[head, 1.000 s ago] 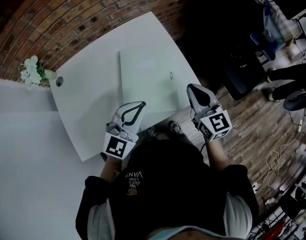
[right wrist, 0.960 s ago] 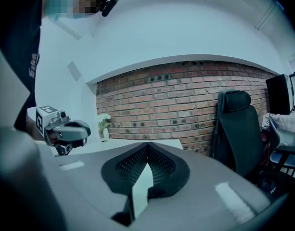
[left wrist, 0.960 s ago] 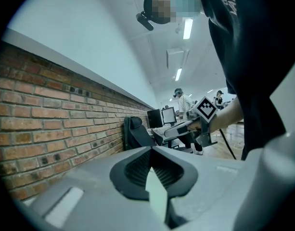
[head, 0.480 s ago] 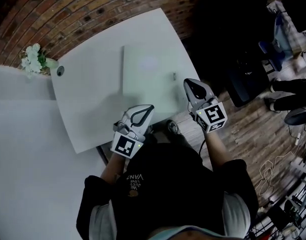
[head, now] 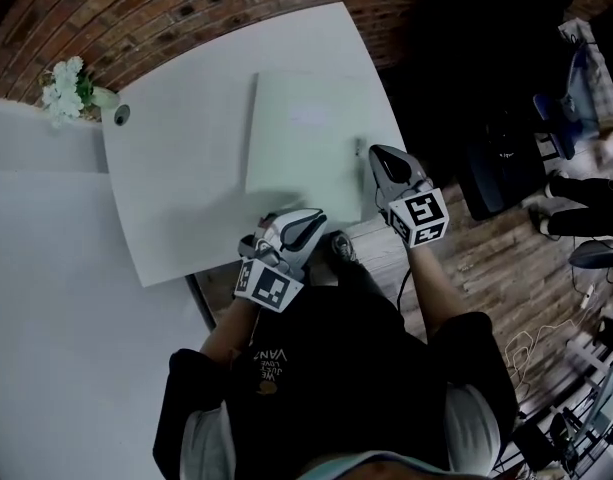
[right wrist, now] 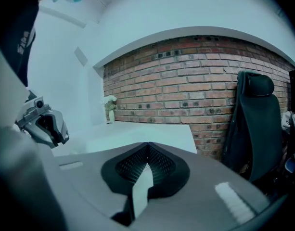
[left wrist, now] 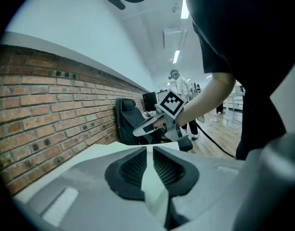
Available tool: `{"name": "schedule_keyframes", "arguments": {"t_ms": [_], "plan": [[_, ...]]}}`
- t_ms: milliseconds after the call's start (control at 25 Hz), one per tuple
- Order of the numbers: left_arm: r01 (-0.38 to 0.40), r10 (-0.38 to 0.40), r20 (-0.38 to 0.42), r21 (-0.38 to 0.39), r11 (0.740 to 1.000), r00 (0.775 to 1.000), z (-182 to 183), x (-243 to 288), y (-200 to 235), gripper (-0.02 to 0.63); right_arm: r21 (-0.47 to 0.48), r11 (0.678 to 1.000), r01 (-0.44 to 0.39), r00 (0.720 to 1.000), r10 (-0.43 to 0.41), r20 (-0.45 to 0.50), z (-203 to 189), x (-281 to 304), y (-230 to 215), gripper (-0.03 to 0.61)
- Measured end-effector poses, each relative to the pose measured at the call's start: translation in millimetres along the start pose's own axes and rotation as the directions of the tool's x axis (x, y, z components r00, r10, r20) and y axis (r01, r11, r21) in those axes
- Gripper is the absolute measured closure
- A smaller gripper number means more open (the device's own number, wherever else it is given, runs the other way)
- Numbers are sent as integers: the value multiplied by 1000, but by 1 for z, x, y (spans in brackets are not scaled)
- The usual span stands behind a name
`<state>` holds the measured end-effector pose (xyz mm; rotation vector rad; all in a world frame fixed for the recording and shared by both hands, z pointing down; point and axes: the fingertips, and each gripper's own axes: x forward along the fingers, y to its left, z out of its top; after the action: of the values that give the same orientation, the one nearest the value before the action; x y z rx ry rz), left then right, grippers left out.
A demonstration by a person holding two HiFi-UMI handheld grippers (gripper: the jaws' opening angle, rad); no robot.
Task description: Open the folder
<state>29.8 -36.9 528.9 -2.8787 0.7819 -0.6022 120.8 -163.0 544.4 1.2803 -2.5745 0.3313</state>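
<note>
A pale green folder [head: 306,138] lies flat and closed on the white table [head: 176,178], with a small clasp [head: 358,148] near its right edge. My left gripper [head: 322,216] hovers at the folder's near edge. Its jaws have just been opening and stand a narrow slit apart [left wrist: 149,149], with nothing between them. My right gripper [head: 374,151] is beside the folder's right edge, close to the clasp. Its fingertips meet [right wrist: 147,144] and it holds nothing. Whether either gripper touches the folder is not visible.
A small vase of white flowers [head: 68,88] and a little round object [head: 120,115] stand at the table's far left corner by the brick wall [head: 166,18]. A black office chair [right wrist: 253,124] stands to the right of the table. Cables and people's legs are at the far right.
Both grippers have sunk toward the table. The left has come to the folder's near edge, and the right has drawn up to the clasp side.
</note>
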Motion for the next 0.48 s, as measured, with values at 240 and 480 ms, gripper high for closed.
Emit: {"name": "schedule_keyframes", "arguments": {"t_ms": [240, 480], "plan": [[6, -6, -39, 3, 1000, 999, -12, 12, -6, 580, 2, 1000, -29, 998, 29, -58, -18, 13, -4, 578], [38, -35, -83, 44, 998, 996, -21, 23, -18, 528, -19, 998, -61, 992, 59, -112, -32, 21, -3, 578]]}}
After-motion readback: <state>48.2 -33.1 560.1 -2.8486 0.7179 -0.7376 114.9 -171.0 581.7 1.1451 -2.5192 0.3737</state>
